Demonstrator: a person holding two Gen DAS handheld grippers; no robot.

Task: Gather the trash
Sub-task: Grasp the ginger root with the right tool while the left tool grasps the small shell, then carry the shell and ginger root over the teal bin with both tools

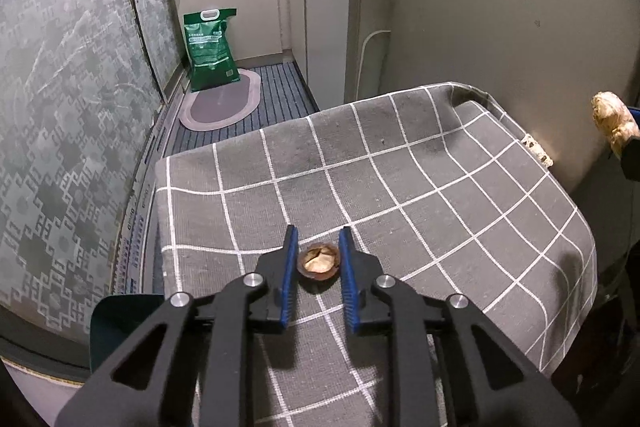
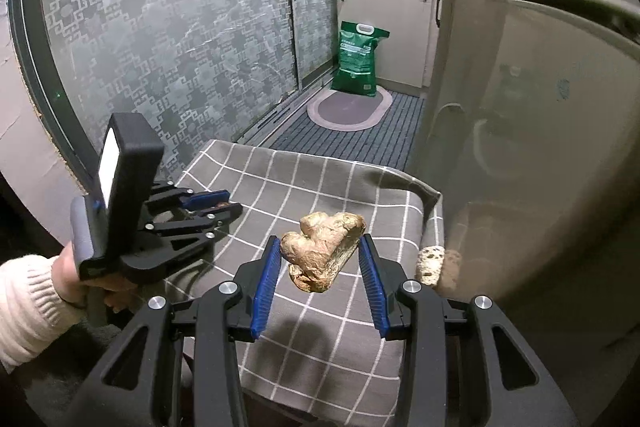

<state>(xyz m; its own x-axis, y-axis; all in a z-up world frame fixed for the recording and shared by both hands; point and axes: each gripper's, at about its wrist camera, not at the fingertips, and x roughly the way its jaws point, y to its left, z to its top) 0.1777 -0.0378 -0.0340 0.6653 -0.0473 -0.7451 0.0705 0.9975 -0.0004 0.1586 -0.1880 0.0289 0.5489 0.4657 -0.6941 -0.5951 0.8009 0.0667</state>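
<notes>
A brown walnut shell half (image 1: pixel 319 261) lies on the grey checked tablecloth (image 1: pixel 400 187). My left gripper (image 1: pixel 319 243) is low over it with the shell between its blue pads, which touch its sides. The left gripper also shows in the right wrist view (image 2: pixel 222 205), with the shell barely visible between its tips. My right gripper (image 2: pixel 320 247) is shut on a knobbly piece of ginger (image 2: pixel 322 251) and holds it above the cloth (image 2: pixel 320 187). The ginger shows at the right edge of the left wrist view (image 1: pixel 614 125).
A small pale scrap (image 2: pixel 430 265) lies at the cloth's right edge beside the white fridge (image 2: pixel 540 147). A dark green bin rim (image 1: pixel 120 327) sits at the table's left. Patterned glass doors (image 1: pixel 80 107) stand left. A green rice bag (image 1: pixel 210 49) and oval mat (image 1: pixel 222 103) are on the floor beyond.
</notes>
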